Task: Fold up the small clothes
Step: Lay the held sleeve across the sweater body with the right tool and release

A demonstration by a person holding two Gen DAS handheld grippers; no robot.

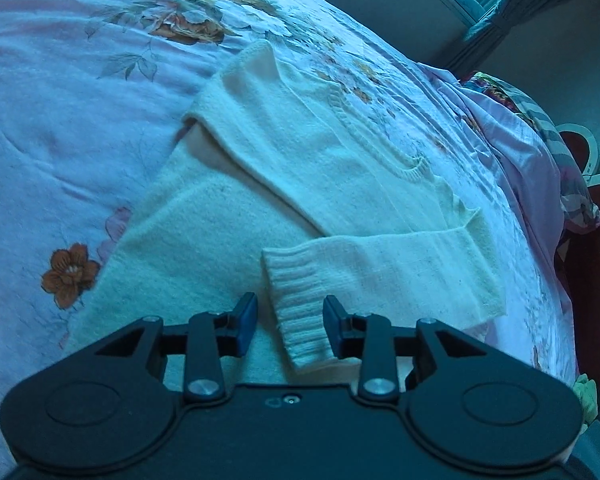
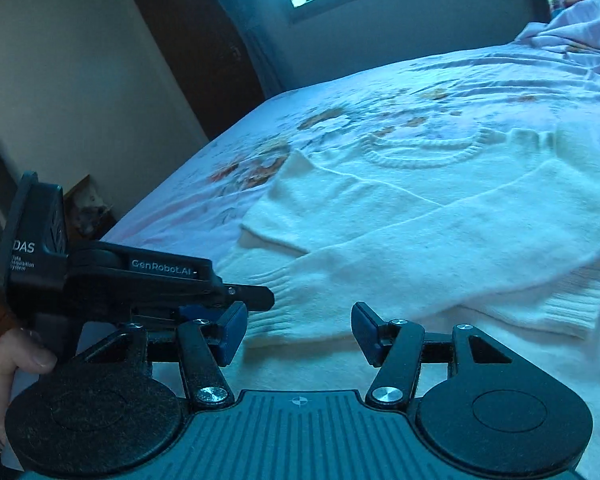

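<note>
one white sweater [image 1: 300, 168] on bed [image 1: 60, 120]; two hand-held grippers, left [image 1: 290, 326] and right [image 2: 298, 330], both agape, empty

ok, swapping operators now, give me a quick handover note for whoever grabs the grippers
Left gripper: jaws open, straddling the ribbed cuff of the sleeve, not clamped.
Right gripper: jaws open, nothing held, just short of the same cuff.
White sweater lies flat on the floral bedsheet, neckline at the far side.
Done: both sleeves folded across the body.
Left: fold the body up, probably hem toward neckline, then tidy.
</note>
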